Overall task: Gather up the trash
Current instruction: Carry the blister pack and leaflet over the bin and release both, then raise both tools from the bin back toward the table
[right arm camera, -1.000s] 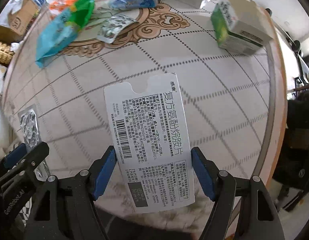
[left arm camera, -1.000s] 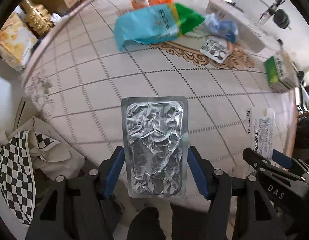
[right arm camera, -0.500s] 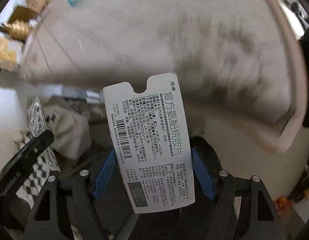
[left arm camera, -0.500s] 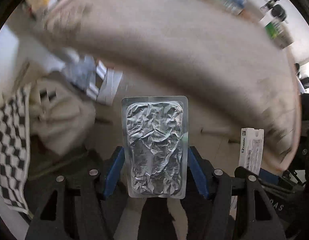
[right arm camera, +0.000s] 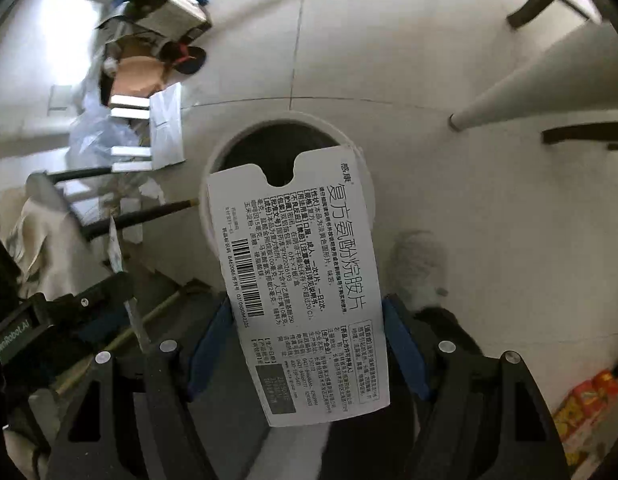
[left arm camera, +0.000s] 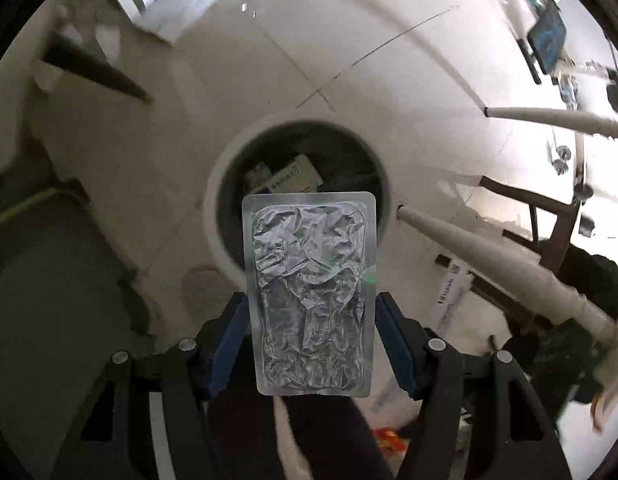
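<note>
1. The left gripper [left arm camera: 311, 342] has two black plastic arms with blue pads on the inside.
2. Round silver screws sit on top of its arms.
3. The right gripper [right arm camera: 309, 344] looks the same: black arms, blue pads, silver screws.
4. The left gripper's side shows white letters in the right wrist view.

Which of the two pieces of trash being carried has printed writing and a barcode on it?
The flattened white medicine box in the right gripper. The left gripper holds a crinkled silver blister pack with no print.
</note>
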`<state>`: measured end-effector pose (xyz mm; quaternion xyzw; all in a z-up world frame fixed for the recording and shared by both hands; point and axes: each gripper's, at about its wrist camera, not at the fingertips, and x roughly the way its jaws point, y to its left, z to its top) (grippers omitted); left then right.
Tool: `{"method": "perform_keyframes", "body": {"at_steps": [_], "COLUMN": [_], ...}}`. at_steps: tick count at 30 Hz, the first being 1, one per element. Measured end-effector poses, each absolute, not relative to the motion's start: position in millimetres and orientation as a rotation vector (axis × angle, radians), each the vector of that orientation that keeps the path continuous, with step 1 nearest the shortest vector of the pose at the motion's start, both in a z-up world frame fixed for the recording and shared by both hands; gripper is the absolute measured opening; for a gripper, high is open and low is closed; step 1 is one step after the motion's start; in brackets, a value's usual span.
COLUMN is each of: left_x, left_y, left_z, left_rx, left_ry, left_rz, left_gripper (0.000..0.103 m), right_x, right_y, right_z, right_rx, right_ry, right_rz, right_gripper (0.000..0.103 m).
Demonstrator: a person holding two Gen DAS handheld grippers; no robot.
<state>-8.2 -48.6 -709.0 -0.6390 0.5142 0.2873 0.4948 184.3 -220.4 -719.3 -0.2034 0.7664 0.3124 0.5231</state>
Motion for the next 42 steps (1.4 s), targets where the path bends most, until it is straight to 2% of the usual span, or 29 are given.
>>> {"method": "perform_keyframes", "body": {"at_steps": [5,10,11,12,13,14,20,27,36,42], "left_x": [-4,-3,-3,-4,-5,-7,-16,-13,-6,-10], "left_y": [-36,-36,-37,-37,-37,-38,-43,-62,-83,-93], "left_z": [-777,-805,-804,-802,-797,-792,-760,-709,-653,-595], "left_rx": [-1.645,-1.723,-1.723,-1.719,-1.702,-1.685,-1.498,-1.131,-1.02,-0.997], "left_ry": [1.249,1.252,1.252,1.248,1.259,1.269,1.373,1.515,1.54,1.518], "left_rz": [0.673,0.638,0.643,0.647,0.659,0.673,0.779,0.947,0.949,0.966], "left_gripper": [0.062,0.065,0.078,0.087,0.099,0.1,0.1,0.1,0.1,0.1], "right_x": [188,188,188,189,190,191,191,177,172,167], "right_y": [-200,-195,-195,-197,-199,-200,-204,-191,-184,-190], "right_z": [-818,-856,-860,-861,-861,-860,-835,-791,-736,-669], "right_rx": [-0.416,-0.341,-0.329,-0.325,-0.32,-0.309,-0.372,-0.668,-0.775,-0.835], "right_ry": [1.892,1.948,1.958,1.963,1.962,1.954,1.897,1.671,1.591,1.544], "right_rz": [0.73,0.791,0.794,0.792,0.789,0.792,0.794,0.783,0.787,0.828], "right_gripper": [0.077,0.078,0.078,0.083,0.091,0.103,0.103,0.103,0.103,0.103]}}
